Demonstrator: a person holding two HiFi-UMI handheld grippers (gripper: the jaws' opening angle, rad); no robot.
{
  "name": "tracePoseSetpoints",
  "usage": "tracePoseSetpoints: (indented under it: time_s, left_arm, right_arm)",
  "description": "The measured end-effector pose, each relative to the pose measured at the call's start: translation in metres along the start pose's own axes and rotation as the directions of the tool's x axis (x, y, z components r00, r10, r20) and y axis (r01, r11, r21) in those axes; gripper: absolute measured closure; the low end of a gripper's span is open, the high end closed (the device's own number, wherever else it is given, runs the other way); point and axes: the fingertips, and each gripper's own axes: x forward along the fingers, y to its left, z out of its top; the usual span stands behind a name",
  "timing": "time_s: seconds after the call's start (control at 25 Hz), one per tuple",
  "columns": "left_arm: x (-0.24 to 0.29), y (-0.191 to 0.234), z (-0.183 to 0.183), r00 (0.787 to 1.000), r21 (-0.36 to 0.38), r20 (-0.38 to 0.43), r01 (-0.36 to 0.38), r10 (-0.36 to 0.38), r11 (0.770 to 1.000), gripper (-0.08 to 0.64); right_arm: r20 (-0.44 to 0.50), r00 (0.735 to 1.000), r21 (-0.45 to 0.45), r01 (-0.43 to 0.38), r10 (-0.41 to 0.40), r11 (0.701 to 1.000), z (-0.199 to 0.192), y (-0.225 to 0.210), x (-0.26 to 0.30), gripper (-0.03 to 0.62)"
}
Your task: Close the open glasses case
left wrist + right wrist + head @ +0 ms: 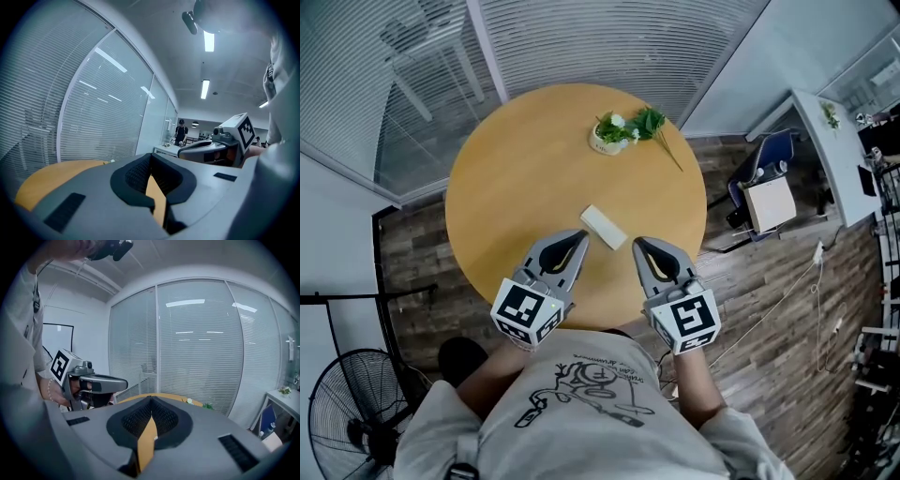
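Head view, nearest first: a printed shirt (pixel 581 398) fills the bottom edge, and a fan (pixel 347 422) stands on the plank floor (pixel 769 309) to its left. The left gripper (pixel 579 236) and right gripper (pixel 639 244) hover side by side over the near rim of the round table (pixel 516 178). Their marker cubes (pixel 526 313) sit toward the body, and their tips point away and converge slightly. In each gripper view I read the jaws as closed tip to tip, with only a wedge of tabletop showing behind the pads; neither holds anything.

Just beyond the tips, and between them, lies the case (pixel 603 226), a pale oblong set diagonally on the wood and touching neither gripper. From this angle I cannot tell whether its lid is up or down.

Farther on, near the far rim, stands a small pot (pixel 609 141) of green leaves and white flowers, with one stem (pixel 668 148) trailing to the right across the wood. Past the table runs a glass wall (pixel 609 37) hung with blinds. At right, on the floor, a blue chair (pixel 764 159) stands beside a white desk (pixel 830 150). Left gripper view adds, far off, a standing person (pixel 181 131).
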Motion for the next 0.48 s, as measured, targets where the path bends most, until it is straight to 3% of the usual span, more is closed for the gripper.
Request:
tracePoseSetpoints:
  time_s: [0.48]
  left_arm:
    - [-0.016, -0.012, 0.039, 0.998, 0.007, 0.062, -0.002, 0.001, 1.0, 0.541]
  right_arm:
    - [0.057, 0.998, -0.022, -0.003, 0.004, 1.0, 0.037, 0.009, -0.022, 0.581]
